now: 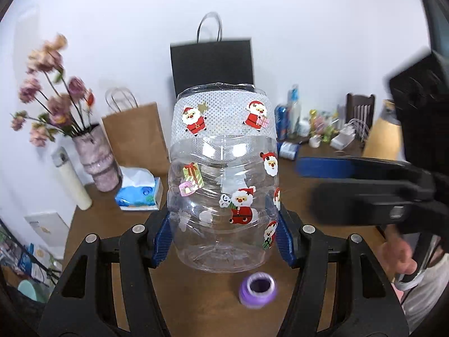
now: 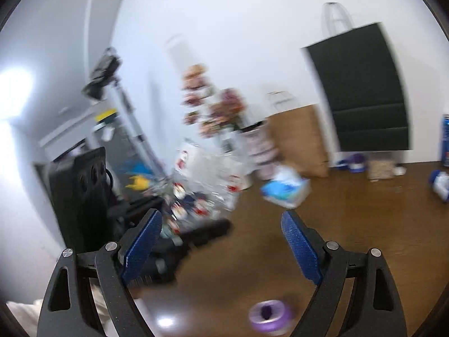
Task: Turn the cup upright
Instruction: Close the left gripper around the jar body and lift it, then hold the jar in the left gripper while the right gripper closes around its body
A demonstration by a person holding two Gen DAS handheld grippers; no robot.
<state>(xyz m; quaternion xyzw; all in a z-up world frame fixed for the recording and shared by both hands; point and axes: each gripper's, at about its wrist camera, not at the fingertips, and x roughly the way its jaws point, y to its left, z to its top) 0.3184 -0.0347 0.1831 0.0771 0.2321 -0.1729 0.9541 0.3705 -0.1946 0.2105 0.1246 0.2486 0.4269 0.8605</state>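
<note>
The cup (image 1: 223, 179) is a clear ribbed plastic container with Santa stickers and a white mesh band near its rim. It stands upright with the open rim on top, above the brown table (image 1: 196, 303). My left gripper (image 1: 223, 238) is shut on its lower body, one blue pad on each side. My right gripper (image 2: 221, 250) is open and empty; it also shows in the left wrist view (image 1: 364, 182), to the right of the cup. In the blurred right wrist view the cup (image 2: 207, 179) is ahead on the left.
A purple tape roll (image 1: 257, 289) lies on the table just in front of the cup. At the back stand a flower vase (image 1: 95, 160), a tissue pack (image 1: 139, 189), a brown paper bag (image 1: 134, 137) and a black bag (image 1: 212, 64). Clutter fills the back right.
</note>
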